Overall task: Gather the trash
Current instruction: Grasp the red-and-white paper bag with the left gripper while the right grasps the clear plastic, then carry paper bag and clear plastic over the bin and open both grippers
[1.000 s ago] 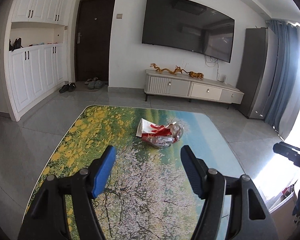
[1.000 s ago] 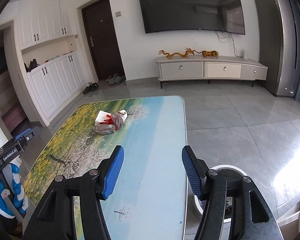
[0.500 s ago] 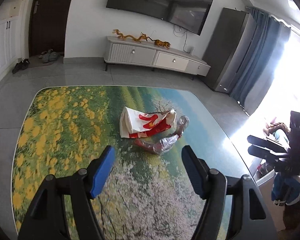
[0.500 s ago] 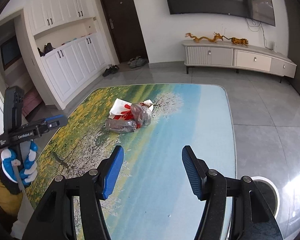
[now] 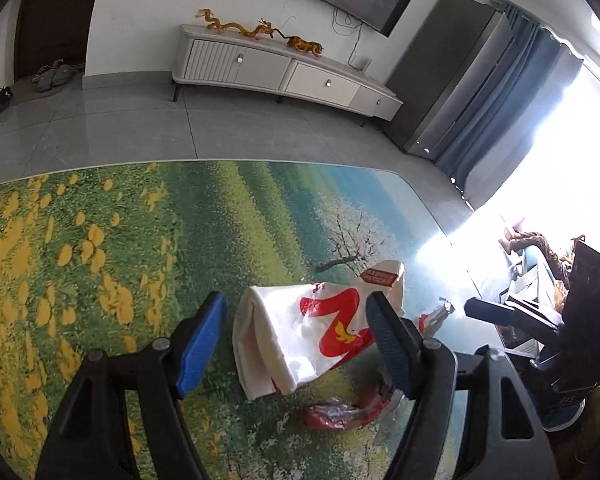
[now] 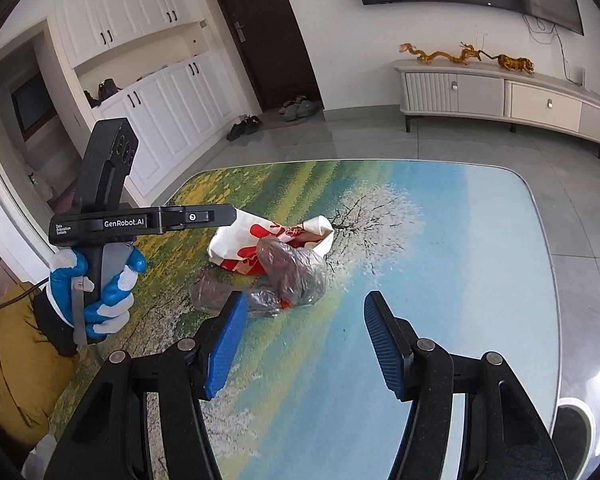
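Observation:
A white paper bag with red print [image 5: 300, 336] lies on the landscape-print table [image 5: 120, 240], with crumpled clear plastic wrappers [image 5: 340, 414] beside it. My left gripper [image 5: 296, 344] is open and hovers just above the bag, its jaws on either side of it. In the right wrist view the bag [image 6: 260, 240] and the plastic wrappers [image 6: 292, 276] lie mid-table. My right gripper [image 6: 300, 340] is open and empty, a short way in front of the wrappers. The left gripper [image 6: 224, 216] shows there, over the bag's left end.
A white TV cabinet [image 6: 500, 96] stands against the far wall under a TV. White cupboards [image 6: 152, 92] and a dark door stand at the left. A white bin rim [image 6: 580, 404] shows past the table's right front corner. The table edge [image 6: 540, 240] is at right.
Both grippers moved forward and down toward the trash. The left gripper now hovers over the white bag; the right gripper has closed in on the plastic wrappers. Both stayed open.

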Demonstrator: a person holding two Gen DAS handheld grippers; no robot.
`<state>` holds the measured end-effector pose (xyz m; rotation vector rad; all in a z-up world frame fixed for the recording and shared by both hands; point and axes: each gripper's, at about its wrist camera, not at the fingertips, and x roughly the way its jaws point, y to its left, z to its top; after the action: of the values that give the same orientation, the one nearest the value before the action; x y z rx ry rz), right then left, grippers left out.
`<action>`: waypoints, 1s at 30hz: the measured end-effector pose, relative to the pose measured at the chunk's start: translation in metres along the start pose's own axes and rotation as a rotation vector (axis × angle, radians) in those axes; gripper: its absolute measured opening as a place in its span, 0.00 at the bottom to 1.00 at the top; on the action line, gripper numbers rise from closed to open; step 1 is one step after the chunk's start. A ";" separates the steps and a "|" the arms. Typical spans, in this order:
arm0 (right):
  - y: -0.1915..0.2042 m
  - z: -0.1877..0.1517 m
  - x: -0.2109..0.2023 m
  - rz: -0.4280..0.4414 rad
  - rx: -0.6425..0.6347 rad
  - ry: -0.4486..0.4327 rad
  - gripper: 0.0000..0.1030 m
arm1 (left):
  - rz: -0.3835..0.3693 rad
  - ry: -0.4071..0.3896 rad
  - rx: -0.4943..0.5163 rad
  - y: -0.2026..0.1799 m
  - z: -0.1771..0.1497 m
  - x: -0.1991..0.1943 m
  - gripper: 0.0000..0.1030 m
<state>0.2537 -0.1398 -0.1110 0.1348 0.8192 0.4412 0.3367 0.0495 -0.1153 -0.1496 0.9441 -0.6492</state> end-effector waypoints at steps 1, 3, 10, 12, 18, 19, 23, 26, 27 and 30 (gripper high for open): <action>0.000 0.001 0.006 0.005 0.002 0.001 0.58 | -0.011 0.006 0.000 0.001 0.001 0.003 0.69; -0.001 0.004 0.018 0.017 0.011 0.005 0.58 | -0.032 0.014 -0.001 0.001 0.000 0.007 0.69; -0.001 0.013 0.042 0.025 0.009 0.017 0.57 | -0.067 0.027 -0.038 0.009 -0.008 0.013 0.57; -0.002 0.012 0.045 0.031 0.009 0.032 0.49 | -0.077 0.034 -0.057 0.011 -0.012 0.014 0.30; -0.007 -0.002 0.037 0.055 0.028 0.050 0.12 | -0.083 -0.008 -0.133 0.013 -0.028 0.006 0.22; -0.008 -0.005 0.034 0.055 0.034 0.048 0.10 | -0.076 -0.023 -0.148 0.013 -0.031 0.002 0.21; -0.011 -0.017 0.014 0.055 0.052 0.039 0.08 | -0.035 -0.073 -0.204 0.011 -0.043 -0.020 0.18; -0.010 -0.027 -0.006 0.050 0.057 0.029 0.08 | -0.012 -0.114 -0.243 0.010 -0.054 -0.041 0.17; -0.010 -0.030 -0.015 0.047 0.056 0.024 0.08 | -0.004 -0.127 -0.258 0.009 -0.059 -0.050 0.17; -0.007 -0.040 -0.041 0.043 0.059 0.005 0.08 | 0.047 -0.157 -0.256 0.000 -0.068 -0.074 0.17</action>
<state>0.2027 -0.1661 -0.1122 0.2064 0.8353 0.4587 0.2519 0.1024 -0.1035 -0.3992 0.8736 -0.4647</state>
